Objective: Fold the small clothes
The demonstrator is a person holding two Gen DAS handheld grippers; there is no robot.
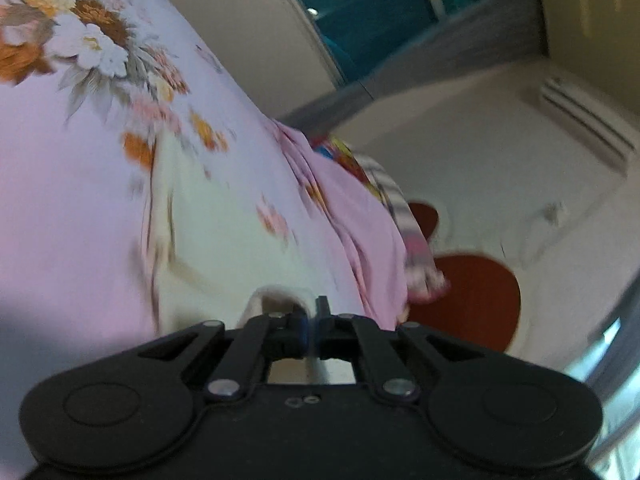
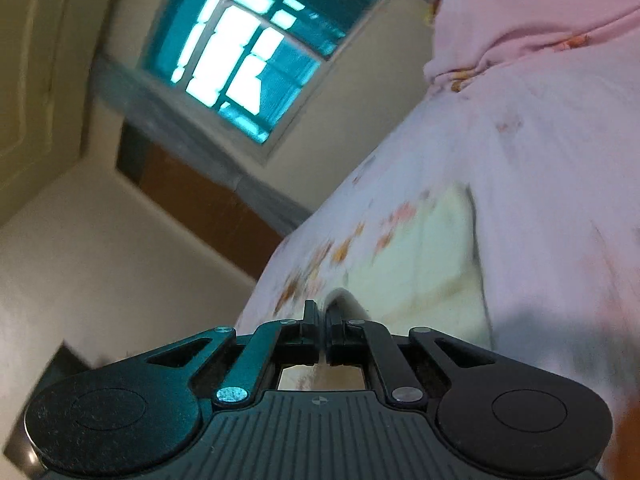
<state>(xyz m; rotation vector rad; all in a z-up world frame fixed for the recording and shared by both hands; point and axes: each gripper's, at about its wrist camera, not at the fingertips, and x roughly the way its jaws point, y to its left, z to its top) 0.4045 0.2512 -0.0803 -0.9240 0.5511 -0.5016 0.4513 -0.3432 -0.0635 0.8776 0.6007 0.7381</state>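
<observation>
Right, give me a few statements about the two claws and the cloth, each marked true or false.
1. The left claw is shut on an edge of the cream garment. True.
2. The right claw stands wide open. False: it is shut on the cream garment's edge.
3. The garment lies on a floral bedsheet. True.
4. The bedsheet is plain dark blue. False: it is pale pink with flowers.
5. A window shows in the right wrist view. True.

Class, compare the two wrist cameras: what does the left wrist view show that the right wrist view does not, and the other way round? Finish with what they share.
Only the left wrist view: a red-brown rug on the floor and a wall vent.
Only the right wrist view: a brightly lit window.
Both: the floral bedsheet and a pale cream garment; the left gripper and right gripper are each shut on an edge of it.
</observation>
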